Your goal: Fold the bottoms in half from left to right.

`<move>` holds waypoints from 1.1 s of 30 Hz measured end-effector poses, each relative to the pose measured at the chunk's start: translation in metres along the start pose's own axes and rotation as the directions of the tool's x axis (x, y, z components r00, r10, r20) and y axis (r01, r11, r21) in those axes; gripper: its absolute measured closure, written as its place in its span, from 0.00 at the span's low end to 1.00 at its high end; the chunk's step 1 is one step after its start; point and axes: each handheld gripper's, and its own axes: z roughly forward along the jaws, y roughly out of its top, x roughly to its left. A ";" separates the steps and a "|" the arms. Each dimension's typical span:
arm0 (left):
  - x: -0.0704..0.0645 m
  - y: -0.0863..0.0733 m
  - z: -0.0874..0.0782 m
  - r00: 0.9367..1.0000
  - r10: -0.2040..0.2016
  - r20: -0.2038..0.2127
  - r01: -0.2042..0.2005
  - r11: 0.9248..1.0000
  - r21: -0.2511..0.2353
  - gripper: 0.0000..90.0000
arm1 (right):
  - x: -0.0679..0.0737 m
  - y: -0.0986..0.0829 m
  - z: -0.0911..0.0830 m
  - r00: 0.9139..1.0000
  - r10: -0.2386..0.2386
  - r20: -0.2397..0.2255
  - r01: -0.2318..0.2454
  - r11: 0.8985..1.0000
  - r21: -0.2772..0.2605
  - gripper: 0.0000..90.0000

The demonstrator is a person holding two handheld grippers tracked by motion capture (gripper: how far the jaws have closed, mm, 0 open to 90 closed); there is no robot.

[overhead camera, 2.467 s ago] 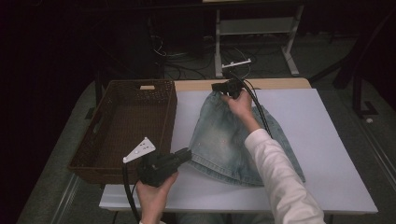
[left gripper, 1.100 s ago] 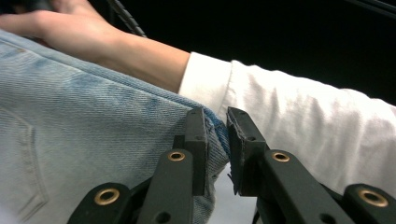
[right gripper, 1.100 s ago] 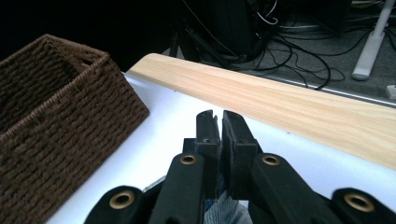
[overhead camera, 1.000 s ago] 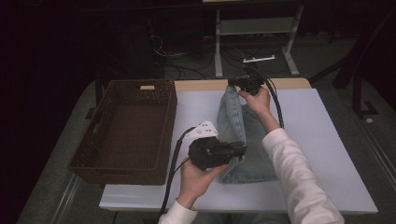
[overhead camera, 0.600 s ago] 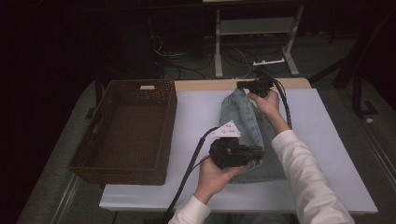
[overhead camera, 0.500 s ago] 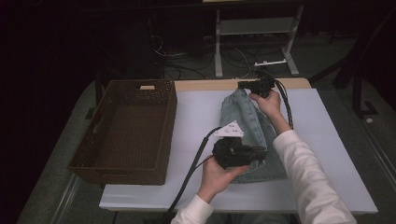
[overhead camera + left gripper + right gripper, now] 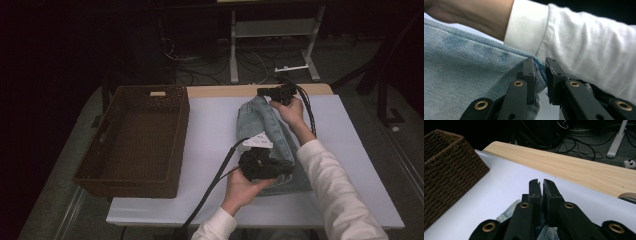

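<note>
High view: we've both grippers clamped on the jeans (image 7: 272, 145), long axis running up-frame, right gripper (image 7: 272, 92) top, left gripper (image 7: 280, 167) bottom.

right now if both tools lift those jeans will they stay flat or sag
Likely sag: the jeans are soft denim, already folded over. The left tool pinches just an edge, so cloth probably droops between grips. Woven denim looks unlikely to slip.

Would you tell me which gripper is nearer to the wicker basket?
Left. The left gripper grips the jeans' near end; the right gripper holds their far end, farther from the basket.
</note>
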 end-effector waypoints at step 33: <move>0.028 -0.029 0.074 0.993 -0.110 0.052 0.106 0.991 0.084 0.87 | -0.036 -0.029 -0.001 0.997 0.043 0.062 -0.045 0.999 0.026 0.94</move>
